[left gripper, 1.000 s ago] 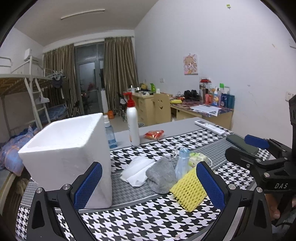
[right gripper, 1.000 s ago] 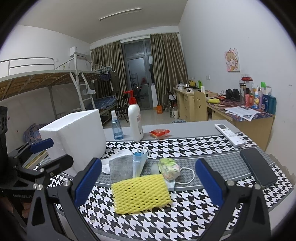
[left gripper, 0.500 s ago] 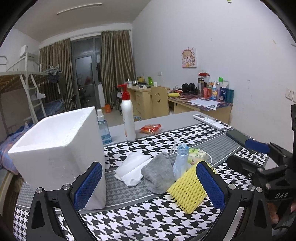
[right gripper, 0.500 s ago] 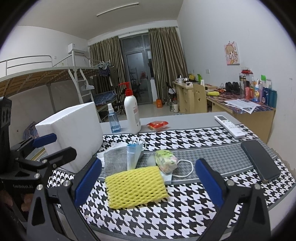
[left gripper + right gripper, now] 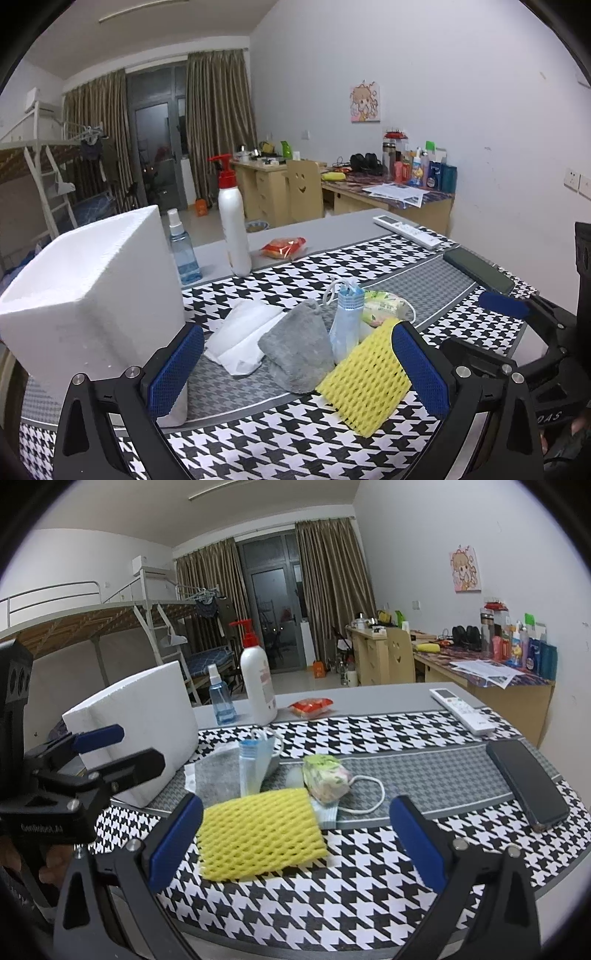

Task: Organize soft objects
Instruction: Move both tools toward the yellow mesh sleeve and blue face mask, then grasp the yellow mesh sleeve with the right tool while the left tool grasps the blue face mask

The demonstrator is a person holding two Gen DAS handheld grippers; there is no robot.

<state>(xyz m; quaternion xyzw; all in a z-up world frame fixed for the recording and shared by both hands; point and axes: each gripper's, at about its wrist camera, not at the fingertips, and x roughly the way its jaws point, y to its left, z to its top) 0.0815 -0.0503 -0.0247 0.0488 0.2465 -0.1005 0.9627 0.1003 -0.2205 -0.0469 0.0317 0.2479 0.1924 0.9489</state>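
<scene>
A pile of soft things lies on the houndstooth mat: a yellow foam net (image 5: 364, 384) (image 5: 258, 834), a grey cloth (image 5: 299, 350) (image 5: 218, 775), a white foam sheet (image 5: 243, 339), a blue face mask (image 5: 347, 317) (image 5: 255, 768) standing on edge, and a floral tissue pack (image 5: 380, 308) (image 5: 325, 779). A white styrofoam box (image 5: 92, 295) (image 5: 140, 731) stands to their left. My left gripper (image 5: 295, 373) (image 5: 122, 751) is open in front of the grey cloth. My right gripper (image 5: 295, 845) (image 5: 480, 328) is open just before the yellow net. Neither holds anything.
Behind the pile stand a white pump bottle (image 5: 258, 679) and a blue spray bottle (image 5: 219, 698), with a red snack packet (image 5: 310, 705) beside them. A black phone (image 5: 524, 782) and a white remote (image 5: 461, 710) lie on the right. The table's front edge runs under both grippers.
Both grippers have come closer to the pile and a little lower. The left view has turned right, away from the box. Nothing on the table moved.
</scene>
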